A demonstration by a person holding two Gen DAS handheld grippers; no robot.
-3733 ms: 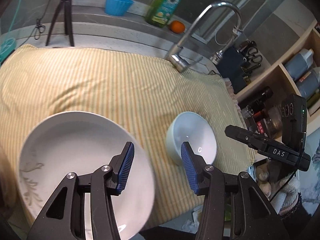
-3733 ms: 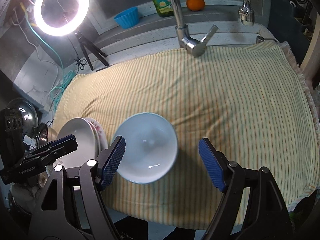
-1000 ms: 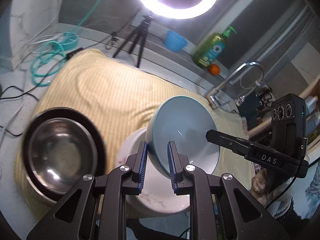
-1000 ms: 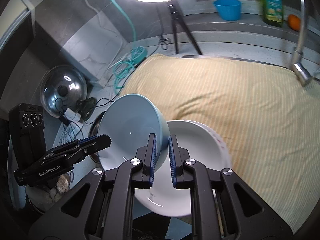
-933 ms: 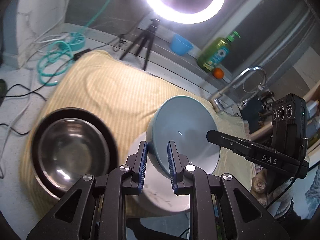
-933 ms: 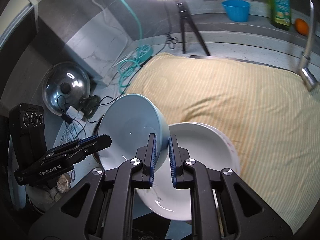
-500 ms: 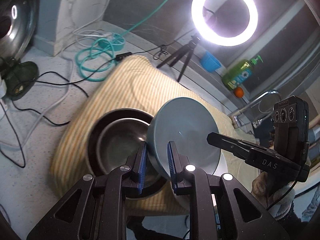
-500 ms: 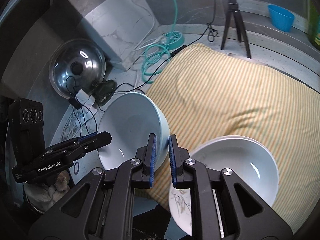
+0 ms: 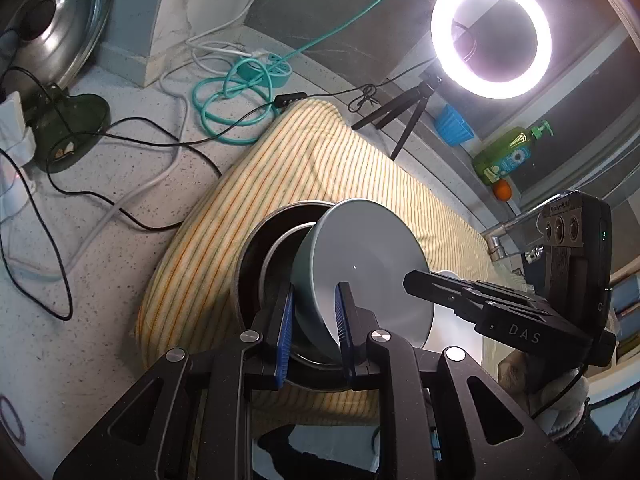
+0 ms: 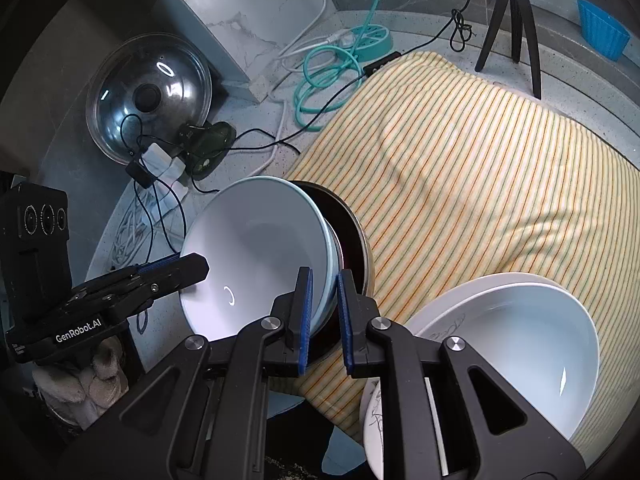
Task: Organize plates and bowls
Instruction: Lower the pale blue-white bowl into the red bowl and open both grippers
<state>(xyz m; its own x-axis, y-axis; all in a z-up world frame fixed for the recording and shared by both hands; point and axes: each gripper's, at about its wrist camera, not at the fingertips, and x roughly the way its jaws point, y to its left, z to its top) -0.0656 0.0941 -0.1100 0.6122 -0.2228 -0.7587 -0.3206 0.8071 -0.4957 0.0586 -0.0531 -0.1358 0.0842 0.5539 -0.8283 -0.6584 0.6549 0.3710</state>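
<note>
Both grippers grip one pale blue bowl (image 9: pixel 364 264) by opposite rims. My left gripper (image 9: pixel 314 330) is shut on its near rim; my right gripper (image 10: pixel 323 312) is shut on the other rim of the bowl (image 10: pixel 256 252). The bowl is tilted, held over a dark pan with a steel bowl inside (image 9: pixel 276 256), which also shows in the right wrist view (image 10: pixel 352 240). A white bowl on a stack of white plates (image 10: pixel 516 344) sits on the striped cloth (image 10: pixel 480 184) to the right.
A glass pot lid (image 10: pixel 150 96) leans at the left wall. Cables and a teal power strip (image 10: pixel 360 40) lie on the counter. A ring light on a tripod (image 9: pixel 490 36), a blue cup (image 9: pixel 452 124), a soap bottle (image 9: pixel 508 156) and a faucet (image 9: pixel 504 236) stand behind.
Both grippers closed on the blue bowl, lifted it and carried it left, off the white plate stack. It now hangs tilted over the dark pan and steel bowl.
</note>
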